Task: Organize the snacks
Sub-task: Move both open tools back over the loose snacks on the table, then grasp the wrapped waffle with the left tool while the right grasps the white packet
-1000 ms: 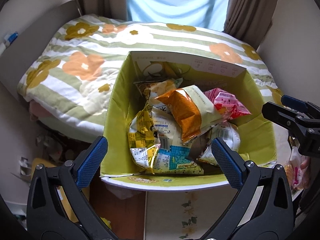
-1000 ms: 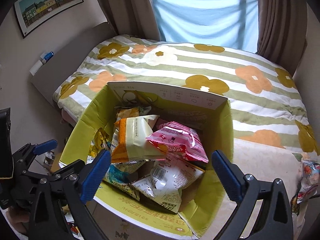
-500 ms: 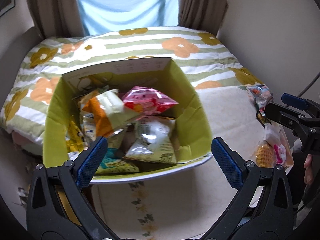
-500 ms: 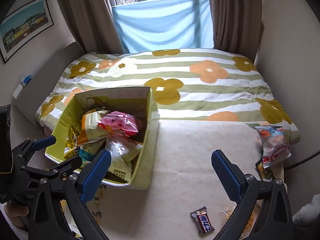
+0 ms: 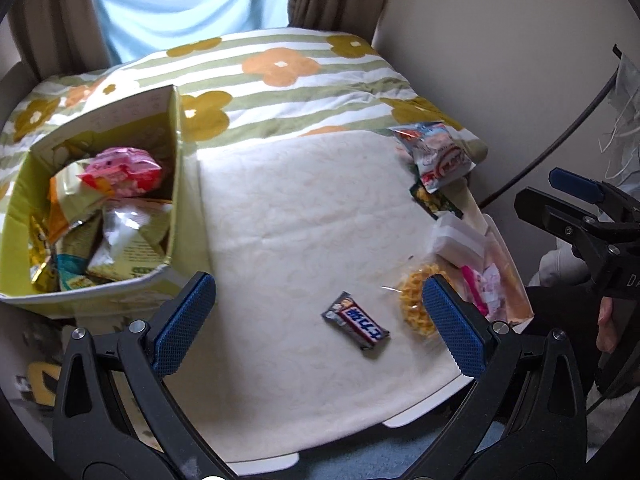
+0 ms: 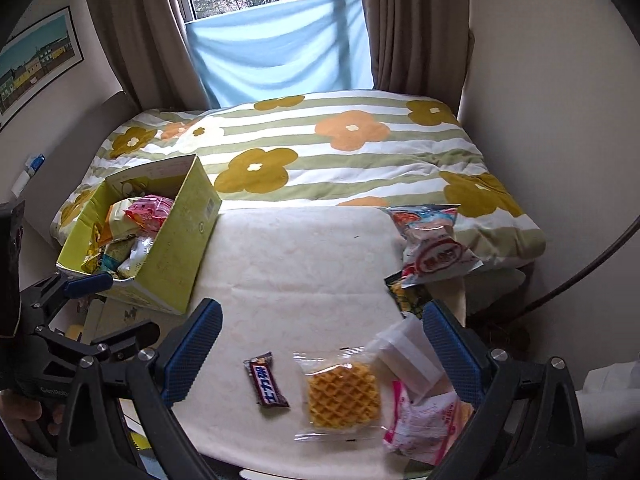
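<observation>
Both the left gripper (image 5: 318, 324) and the right gripper (image 6: 322, 354) are held with jaws spread wide and empty. The chocolate bar (image 6: 266, 380) lies on the table (image 6: 300, 264) between the right jaws. It is judged light, stiff and slick-wrapped, best pinched across its narrow middle.

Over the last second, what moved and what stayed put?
Both grippers swung right, away from the green box toward the loose snacks: left gripper now hovers over the chocolate bar, right gripper above the waffle pack. Both stayed open; nothing was gripped or released. The box and its packets look unmoved.
</observation>
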{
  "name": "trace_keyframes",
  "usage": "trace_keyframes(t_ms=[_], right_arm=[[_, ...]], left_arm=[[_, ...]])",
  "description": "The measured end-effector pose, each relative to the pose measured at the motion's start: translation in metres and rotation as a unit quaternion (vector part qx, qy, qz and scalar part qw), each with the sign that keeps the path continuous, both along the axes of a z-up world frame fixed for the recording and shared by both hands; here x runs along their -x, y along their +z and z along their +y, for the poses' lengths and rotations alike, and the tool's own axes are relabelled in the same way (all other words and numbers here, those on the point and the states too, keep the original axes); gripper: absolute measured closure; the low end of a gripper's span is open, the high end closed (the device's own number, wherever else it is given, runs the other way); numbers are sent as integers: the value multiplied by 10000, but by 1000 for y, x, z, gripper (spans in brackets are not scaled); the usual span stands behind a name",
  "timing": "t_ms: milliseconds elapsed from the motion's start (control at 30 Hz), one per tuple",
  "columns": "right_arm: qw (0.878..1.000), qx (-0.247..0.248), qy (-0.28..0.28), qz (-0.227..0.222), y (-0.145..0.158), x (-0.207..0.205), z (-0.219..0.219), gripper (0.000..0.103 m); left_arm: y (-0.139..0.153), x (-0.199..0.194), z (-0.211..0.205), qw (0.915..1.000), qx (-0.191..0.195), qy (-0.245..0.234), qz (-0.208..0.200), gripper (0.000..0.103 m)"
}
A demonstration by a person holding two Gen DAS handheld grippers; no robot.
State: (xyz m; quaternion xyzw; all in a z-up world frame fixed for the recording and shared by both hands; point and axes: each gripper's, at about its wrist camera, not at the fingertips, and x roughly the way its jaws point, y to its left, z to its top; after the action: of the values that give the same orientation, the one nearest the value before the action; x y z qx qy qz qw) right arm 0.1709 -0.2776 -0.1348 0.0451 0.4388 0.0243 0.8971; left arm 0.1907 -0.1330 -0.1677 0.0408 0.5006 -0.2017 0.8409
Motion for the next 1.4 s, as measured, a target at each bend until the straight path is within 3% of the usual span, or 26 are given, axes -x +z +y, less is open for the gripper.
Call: trace_keyframes(t_ms=[167,467,833,1133,1400], right_arm=[[9999,92,132,20,-11,11,-37,3],[9983,254,416,314,-58,6,-81,3],[9941,287,806,661,-109,-6,-103,3],[9878,399,1178,935,-131,-17,-101,3],[9797,667,1526,1119,-148,-23,-95,3]], left_arm=[[-26,10,-43,9992,46,-71,380,0],[-100,7,-111,9950,-206,68,978,0],[-163,-12,-149,9851,-377,380,1634,0],[-181,-13,-166,9826,-622,331,1720,0],[-184,-5,-182,9861,-871,38,1414,4]])
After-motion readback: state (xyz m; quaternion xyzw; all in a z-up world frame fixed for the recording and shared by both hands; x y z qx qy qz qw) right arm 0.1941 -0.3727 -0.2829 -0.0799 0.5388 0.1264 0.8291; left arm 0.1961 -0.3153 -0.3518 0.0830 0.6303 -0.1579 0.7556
